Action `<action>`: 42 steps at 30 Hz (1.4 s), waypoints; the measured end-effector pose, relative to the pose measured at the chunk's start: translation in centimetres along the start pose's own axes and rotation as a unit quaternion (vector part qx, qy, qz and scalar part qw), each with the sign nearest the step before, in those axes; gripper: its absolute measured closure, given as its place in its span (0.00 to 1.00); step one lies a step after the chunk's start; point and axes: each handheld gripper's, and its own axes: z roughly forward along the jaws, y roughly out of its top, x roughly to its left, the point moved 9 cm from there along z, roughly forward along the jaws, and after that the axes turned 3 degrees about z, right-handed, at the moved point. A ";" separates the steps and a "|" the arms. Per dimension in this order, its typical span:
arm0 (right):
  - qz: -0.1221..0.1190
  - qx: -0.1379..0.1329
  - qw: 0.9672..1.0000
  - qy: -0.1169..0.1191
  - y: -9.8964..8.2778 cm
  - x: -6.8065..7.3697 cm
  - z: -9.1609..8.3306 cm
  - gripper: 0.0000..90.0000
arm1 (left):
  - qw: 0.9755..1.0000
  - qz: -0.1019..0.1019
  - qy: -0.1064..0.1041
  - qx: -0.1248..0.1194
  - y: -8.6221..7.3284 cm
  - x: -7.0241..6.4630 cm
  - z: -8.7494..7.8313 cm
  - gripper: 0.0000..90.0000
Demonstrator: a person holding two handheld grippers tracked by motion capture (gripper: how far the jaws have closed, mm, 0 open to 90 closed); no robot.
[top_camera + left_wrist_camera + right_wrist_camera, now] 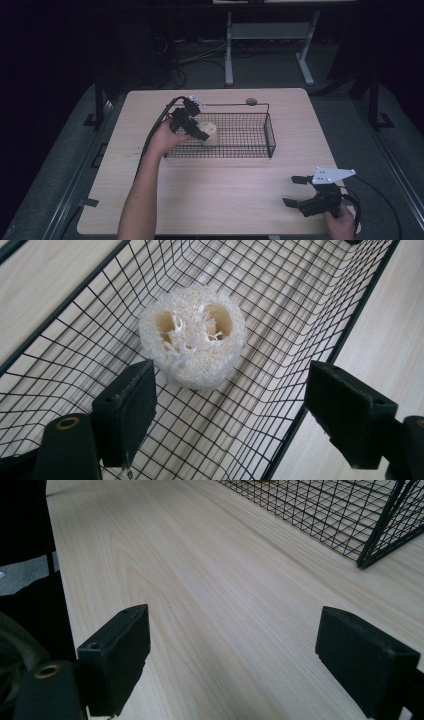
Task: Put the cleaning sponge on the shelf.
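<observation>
My left gripper [200, 126] hangs over the left end of the wire basket [270, 135], which stands on the far half of the bench [220, 200]. Its fingers [127, 412] are spread wide and hold nothing. In the left gripper view one finger sits inside the basket, just beside the near edge of the loofah [192, 335], and the other is outside the basket's rim, over the bench; I cannot tell whether the inner finger touches the loofah.

The loofah lies on the basket's mesh floor at that left end, close to the side wall. It is a pale, round, fibrous slice lying flat, with two hollow chambers facing up at me.

My right gripper [300, 192] is well apart from all this, near the bench's near right corner, with my hand [342, 222] around its grip at the bench edge and the grey plate [332, 175] on top. Its fingers [117, 657] are spread wide too, with nothing between them but bare wood. In the right gripper view they point low across the bench, and a corner of the basket stands off at the upper right.

A cable [155, 132] trails from my left gripper back along my forearm [142, 200].
</observation>
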 end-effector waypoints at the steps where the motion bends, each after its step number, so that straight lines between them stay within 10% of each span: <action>1: 0.001 0.001 1.000 -0.001 0.0 0.0 0.0 0.15 | 1.000 -0.002 -0.002 0.003 -0.1 -0.1 0.0 0.23; 42: -0.001 0.017 1.000 -0.008 -0.3 0.1 0.1 0.15 | 1.000 0.023 -0.011 -0.009 -2.5 -3.6 -2.0 0.22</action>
